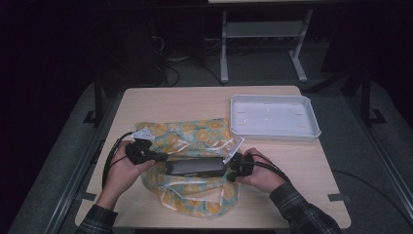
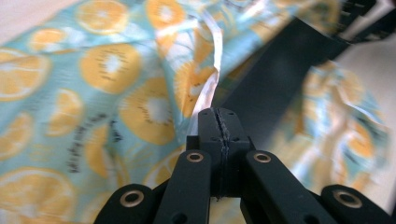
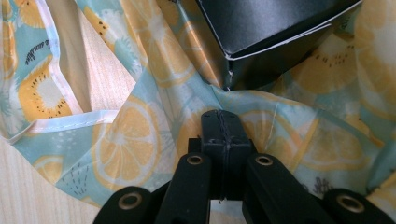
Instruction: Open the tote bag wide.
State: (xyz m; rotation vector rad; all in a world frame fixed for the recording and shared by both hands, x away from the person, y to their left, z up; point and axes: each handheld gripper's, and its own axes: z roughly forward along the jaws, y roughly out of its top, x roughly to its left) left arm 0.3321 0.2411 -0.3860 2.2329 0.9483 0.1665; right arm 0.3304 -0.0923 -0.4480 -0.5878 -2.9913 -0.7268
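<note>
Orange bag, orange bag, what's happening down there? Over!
Left gripper shut on orange-print bag edge. Right gripper shut on bag too. Black box sits on bag between them. White tray well aside.

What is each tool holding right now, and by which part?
Both are shut on the orange-print bag: the left tool pinches its white-trimmed edge, the right tool its fabric beside the black box.

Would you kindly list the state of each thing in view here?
Fruit-print bag: crumpled on the table, partly under the box.
Black box: lying flat on the bag.
White tray: empty, upright.
Left hand-held gripper: shut on bag's edge.
Right hand-held gripper: shut on bag fabric.
</note>
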